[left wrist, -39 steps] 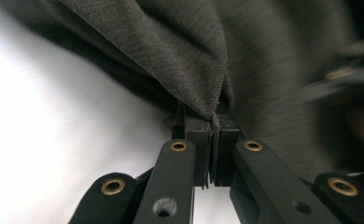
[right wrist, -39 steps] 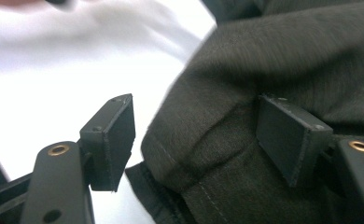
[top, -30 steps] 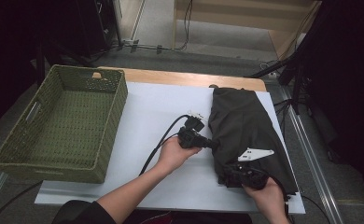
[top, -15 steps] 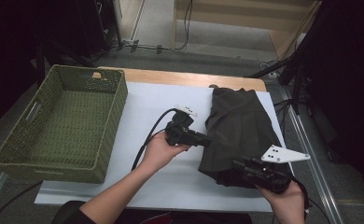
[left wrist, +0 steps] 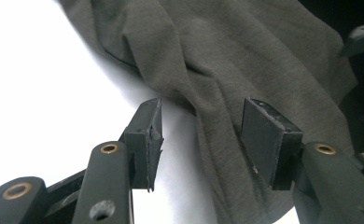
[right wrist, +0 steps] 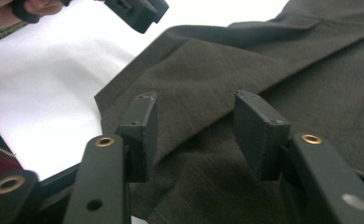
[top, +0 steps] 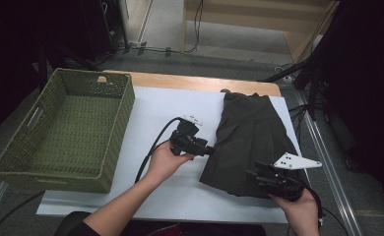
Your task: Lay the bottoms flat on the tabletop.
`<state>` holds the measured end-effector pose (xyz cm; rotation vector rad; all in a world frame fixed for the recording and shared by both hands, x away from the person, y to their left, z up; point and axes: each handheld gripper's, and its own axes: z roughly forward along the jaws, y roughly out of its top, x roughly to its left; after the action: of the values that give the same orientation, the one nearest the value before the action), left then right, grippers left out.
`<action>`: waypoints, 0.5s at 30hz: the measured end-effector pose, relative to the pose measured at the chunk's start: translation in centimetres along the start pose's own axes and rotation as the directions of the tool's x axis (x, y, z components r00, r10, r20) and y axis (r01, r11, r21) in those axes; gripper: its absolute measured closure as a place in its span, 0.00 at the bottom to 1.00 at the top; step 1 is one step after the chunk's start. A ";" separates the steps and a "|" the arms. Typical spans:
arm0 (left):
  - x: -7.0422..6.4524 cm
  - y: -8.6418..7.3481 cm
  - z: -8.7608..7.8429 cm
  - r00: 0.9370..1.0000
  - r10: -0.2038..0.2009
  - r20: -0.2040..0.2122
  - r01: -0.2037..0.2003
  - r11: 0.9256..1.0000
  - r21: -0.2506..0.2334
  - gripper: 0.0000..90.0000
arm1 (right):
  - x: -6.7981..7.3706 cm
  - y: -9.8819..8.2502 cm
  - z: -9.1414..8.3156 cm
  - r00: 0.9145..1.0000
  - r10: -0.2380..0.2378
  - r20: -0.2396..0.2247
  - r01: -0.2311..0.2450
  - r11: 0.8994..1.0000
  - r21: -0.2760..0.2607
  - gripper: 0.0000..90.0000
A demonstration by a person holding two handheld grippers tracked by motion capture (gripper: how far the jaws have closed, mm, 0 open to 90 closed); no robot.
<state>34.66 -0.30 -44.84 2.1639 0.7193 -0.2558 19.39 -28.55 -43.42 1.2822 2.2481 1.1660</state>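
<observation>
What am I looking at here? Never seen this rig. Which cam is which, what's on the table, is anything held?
No robot arm: a person holds a hand-held two-jaw gripper in each hand. The high view looks down on the table from above the person's side, with the left gripper and the right gripper coming in from the bottom. The other two pictures come from cameras riding on the grippers, each looking along its own black jaws.

On the white table cover lie a folded dark grey garment and, at the left, a green woven basket, which looks empty.

Nothing is held. Both grippers' jaws have just been opening. The left gripper is at the garment's edge, the right gripper above its near corner, pads apart and not pressing the cloth.
</observation>
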 end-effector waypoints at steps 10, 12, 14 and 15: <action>-1.5 -2.9 4.0 1.000 0.024 0.014 -0.025 0.996 0.081 0.76 | -2.2 -1.0 -1.1 0.995 0.061 0.075 -0.060 0.998 -0.019 0.48; -1.6 -3.3 4.6 0.999 0.030 0.020 -0.032 0.995 0.097 0.81 | -2.8 -1.2 -1.2 0.993 0.087 0.082 -0.086 0.996 -0.012 0.48; -1.7 -3.6 5.0 0.999 0.028 0.019 -0.029 0.994 0.101 0.87 | -3.2 -1.3 -1.3 0.992 0.089 0.093 -0.088 0.996 -0.013 0.48; -1.7 -3.7 5.2 0.999 0.022 0.026 -0.024 0.994 0.103 0.91 | -3.4 -1.3 -1.3 0.991 0.090 0.097 -0.089 0.996 -0.012 0.48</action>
<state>31.50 -3.09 -49.87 2.2616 0.6798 -0.3137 19.73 -32.39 -44.07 1.4186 2.1347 1.1159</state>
